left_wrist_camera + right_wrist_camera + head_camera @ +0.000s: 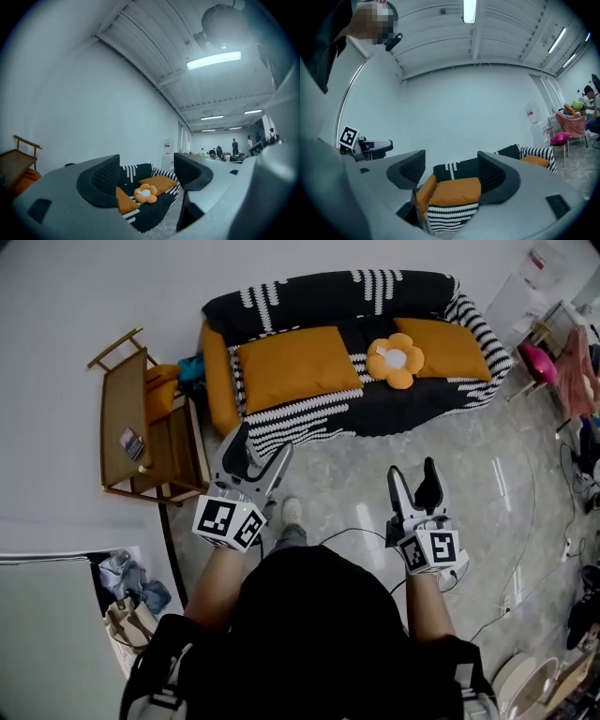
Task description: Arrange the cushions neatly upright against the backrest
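Head view. Shows a black-and-white patterned fabric sofa (375,413) at 12 o'clock. Finds a large orange rectangular cushion (295,367) lying flat on its seat toward 11, a second orange rectangular cushion (450,348) lying toward 1, and an orange flower-shaped plush cushion (395,360) between the two. Places a brown wooden stand (127,423) at 9 o'clock, beside the sofa's arm. Catches the left tool (261,452) at 7 o'clock and the right tool (414,479) at 5, both over the grey floor (487,493), well apart from the sofa, both released with jaws spread.

Left gripper view. Looks along the left tool (146,174): jaws wide, gripping nothing. Frames the sofa (150,216) in the gap at 6 o'clock, with the flower-shaped plush cushion (146,193) just in front of an orange cushion (161,182).

Right gripper view. Looks along the right tool (451,171): jaws apart, empty. Frames the large orange rectangular cushion (457,191) on the striped seat edge (450,218) at 6 o'clock, and catches the left tool (370,146) at 9.
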`<state>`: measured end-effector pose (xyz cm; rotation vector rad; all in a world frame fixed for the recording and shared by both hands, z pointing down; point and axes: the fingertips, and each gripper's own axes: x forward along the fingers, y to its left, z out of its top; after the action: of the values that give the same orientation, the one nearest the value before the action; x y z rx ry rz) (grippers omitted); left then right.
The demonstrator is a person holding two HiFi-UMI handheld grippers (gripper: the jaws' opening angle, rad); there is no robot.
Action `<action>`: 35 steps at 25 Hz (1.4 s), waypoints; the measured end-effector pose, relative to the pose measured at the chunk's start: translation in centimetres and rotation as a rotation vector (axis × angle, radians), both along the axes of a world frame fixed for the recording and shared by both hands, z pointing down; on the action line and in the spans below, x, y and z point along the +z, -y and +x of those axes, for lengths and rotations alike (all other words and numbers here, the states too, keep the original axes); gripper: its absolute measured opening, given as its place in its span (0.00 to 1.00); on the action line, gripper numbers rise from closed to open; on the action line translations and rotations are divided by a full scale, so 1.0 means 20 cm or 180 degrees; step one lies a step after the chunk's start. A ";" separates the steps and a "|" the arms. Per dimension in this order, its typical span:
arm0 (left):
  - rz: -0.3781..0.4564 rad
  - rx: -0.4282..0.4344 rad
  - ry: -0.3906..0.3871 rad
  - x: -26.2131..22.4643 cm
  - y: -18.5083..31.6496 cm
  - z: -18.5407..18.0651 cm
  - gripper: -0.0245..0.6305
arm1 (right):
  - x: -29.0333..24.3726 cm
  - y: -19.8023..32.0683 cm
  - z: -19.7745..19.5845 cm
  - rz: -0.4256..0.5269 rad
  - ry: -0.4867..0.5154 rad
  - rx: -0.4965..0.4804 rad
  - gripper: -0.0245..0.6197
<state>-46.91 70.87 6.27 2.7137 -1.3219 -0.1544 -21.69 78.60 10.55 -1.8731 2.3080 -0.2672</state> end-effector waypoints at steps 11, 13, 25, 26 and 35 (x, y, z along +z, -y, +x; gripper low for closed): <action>-0.0191 0.0008 -0.0012 0.05 0.66 -0.21 0.60 | -0.01 0.68 -0.22 -0.0058 0.0070 0.0014 0.56; -0.0180 -0.0005 0.0036 0.05 0.75 -0.26 0.60 | 0.00 0.79 -0.26 -0.0067 0.0028 0.0015 0.57; -0.0504 -0.0478 0.0081 0.23 1.02 -0.59 0.60 | 0.21 1.29 -0.51 -0.0432 -0.0007 -0.0414 0.57; -0.0523 -0.0505 0.0074 0.24 1.04 -0.60 0.60 | 0.23 1.32 -0.52 -0.0450 -0.0025 -0.0449 0.57; -0.0523 -0.0711 0.0097 0.31 1.42 -0.48 0.60 | 0.37 1.79 -0.39 -0.0634 -0.0195 -0.0782 0.60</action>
<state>-56.46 42.39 12.44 2.4396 -1.5696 -0.0228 -29.47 42.86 18.05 -1.6974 2.6430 -0.4932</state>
